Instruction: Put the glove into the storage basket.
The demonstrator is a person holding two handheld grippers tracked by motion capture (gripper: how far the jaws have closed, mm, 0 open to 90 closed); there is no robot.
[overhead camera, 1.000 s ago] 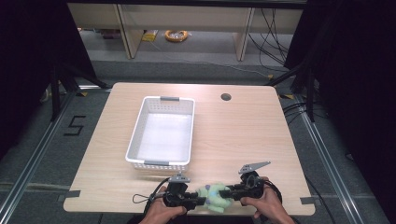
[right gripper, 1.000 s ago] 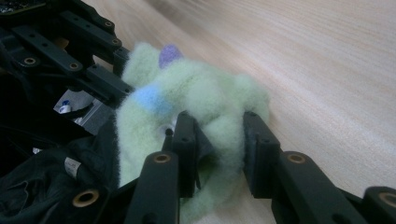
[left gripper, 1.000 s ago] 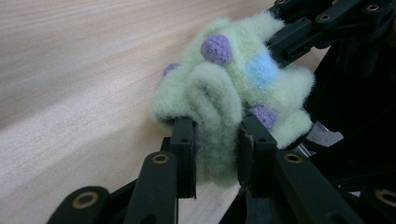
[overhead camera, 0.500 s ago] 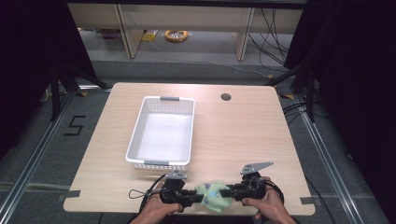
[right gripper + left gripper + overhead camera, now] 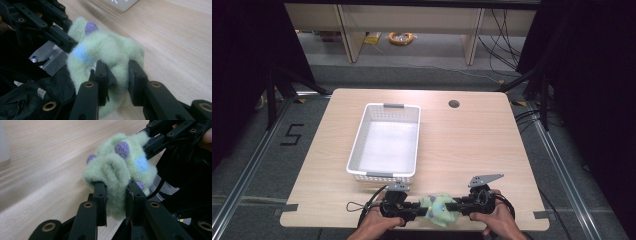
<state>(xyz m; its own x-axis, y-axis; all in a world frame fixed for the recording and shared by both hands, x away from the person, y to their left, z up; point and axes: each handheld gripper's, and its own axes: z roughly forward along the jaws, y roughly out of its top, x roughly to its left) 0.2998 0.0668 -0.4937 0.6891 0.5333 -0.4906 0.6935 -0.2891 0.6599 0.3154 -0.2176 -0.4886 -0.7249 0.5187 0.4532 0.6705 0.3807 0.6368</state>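
Both grippers — left gripper, right gripper — pinched folds of the green fuzzy cloth at the table's six-o'clock edge, apparently for bundling; white basket waited toward eleven.

Light wooden table on grey floor — dark curtains flanking.
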